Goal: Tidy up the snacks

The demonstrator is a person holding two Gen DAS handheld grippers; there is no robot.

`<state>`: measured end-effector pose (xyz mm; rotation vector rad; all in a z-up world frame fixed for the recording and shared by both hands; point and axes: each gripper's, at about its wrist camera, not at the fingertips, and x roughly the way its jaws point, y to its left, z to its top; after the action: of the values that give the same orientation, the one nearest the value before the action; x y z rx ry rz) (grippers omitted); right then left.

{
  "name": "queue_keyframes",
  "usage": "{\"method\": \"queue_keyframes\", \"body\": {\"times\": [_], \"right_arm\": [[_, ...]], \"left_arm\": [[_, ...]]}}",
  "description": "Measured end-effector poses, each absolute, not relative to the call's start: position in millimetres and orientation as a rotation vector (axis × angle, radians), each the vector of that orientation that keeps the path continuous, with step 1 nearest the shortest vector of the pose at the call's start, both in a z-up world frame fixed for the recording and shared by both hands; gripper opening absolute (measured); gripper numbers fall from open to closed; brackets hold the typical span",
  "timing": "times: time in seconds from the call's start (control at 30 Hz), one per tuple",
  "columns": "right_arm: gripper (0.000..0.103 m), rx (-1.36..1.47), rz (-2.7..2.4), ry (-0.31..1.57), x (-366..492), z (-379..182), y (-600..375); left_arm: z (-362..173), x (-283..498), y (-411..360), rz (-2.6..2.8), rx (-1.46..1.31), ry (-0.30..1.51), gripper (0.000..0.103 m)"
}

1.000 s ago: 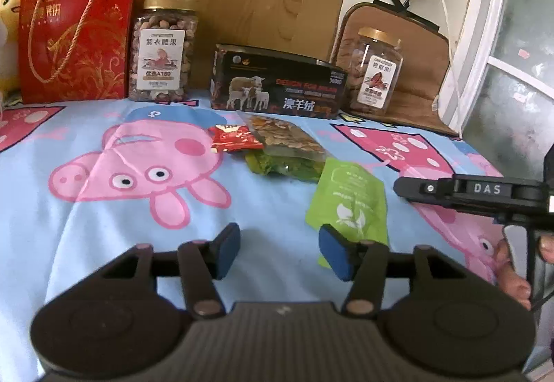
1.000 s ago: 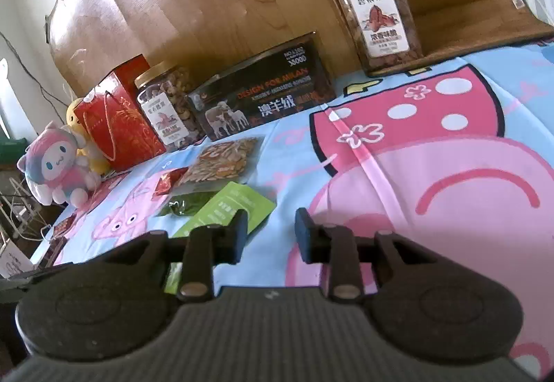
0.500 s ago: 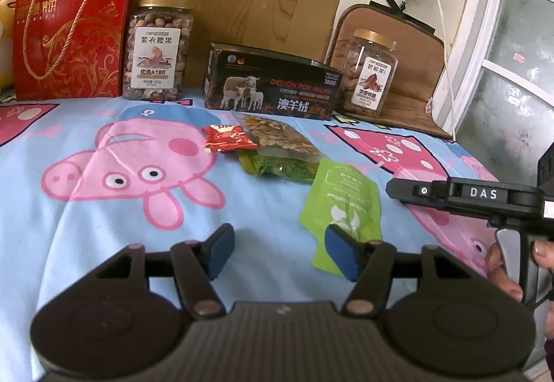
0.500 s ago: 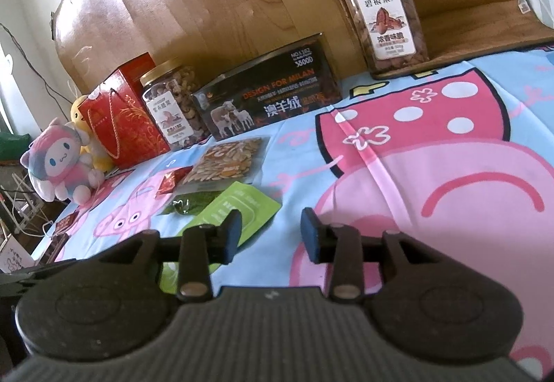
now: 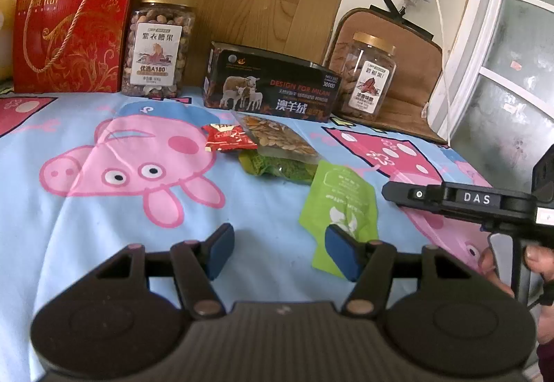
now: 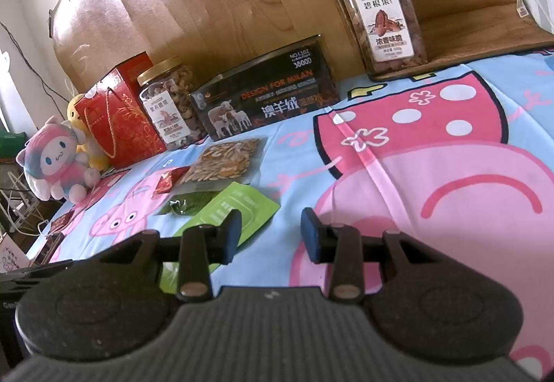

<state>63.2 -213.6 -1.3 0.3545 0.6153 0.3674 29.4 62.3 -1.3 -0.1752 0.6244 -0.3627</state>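
Observation:
Several snack packs lie mid-bed: a light green pouch (image 5: 341, 205) (image 6: 239, 209), a clear pack of seeds (image 5: 278, 139) (image 6: 226, 162), a dark green pack (image 5: 287, 169) (image 6: 188, 203) and a small red packet (image 5: 228, 139) (image 6: 166, 181). My left gripper (image 5: 277, 252) is open and empty, hovering just short of the green pouch. My right gripper (image 6: 270, 233) is open and empty, its left finger over the pouch's corner; its body also shows in the left wrist view (image 5: 460, 202).
Along the wooden headboard stand a red gift bag (image 5: 69, 28), a cashew jar (image 5: 157, 46), a black box (image 5: 270, 87) and a pecan jar (image 5: 367, 77) on a brown cushion. Plush toys (image 6: 55, 163) sit at the far left. The pig-print sheet (image 5: 104, 209) covers the bed.
Both grippers have opened a little wider. The left view has shifted slightly right and the right view has drawn a bit closer to the packs. No snack has moved.

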Motion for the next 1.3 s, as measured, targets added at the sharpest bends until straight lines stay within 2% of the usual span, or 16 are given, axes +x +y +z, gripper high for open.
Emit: {"method": "queue_keyframes", "body": {"times": [0.33,0.4,0.5,0.9,1.2,1.23,1.3], "right_arm": [[0.041,0.333,0.349,0.612,63,0,-209],[0.049,0.335,0.342,0.607,61,0,-206],[0.054,0.309,0.342,0.601,59,1,-200],[0.058,0.335,0.362,0.607,60,1,-202],[0.059,0.362,0.485,0.675,99,2,-198],[0.058,0.345,0.496,0.679,98,2,-195],[0.039,0.318,0.507,0.689,95,3,-193]], "left_arm": [[-1,28,58,-0.336,-0.151,0.621,0.061],[0,27,55,-0.321,-0.136,0.620,0.061],[0,26,53,-0.292,-0.116,0.618,0.061],[-1,24,49,-0.204,-0.054,0.620,0.061],[-1,24,40,-0.179,0.005,0.624,0.062],[-1,24,40,-0.176,0.008,0.625,0.062],[-1,24,39,-0.166,0.011,0.624,0.062]]}}
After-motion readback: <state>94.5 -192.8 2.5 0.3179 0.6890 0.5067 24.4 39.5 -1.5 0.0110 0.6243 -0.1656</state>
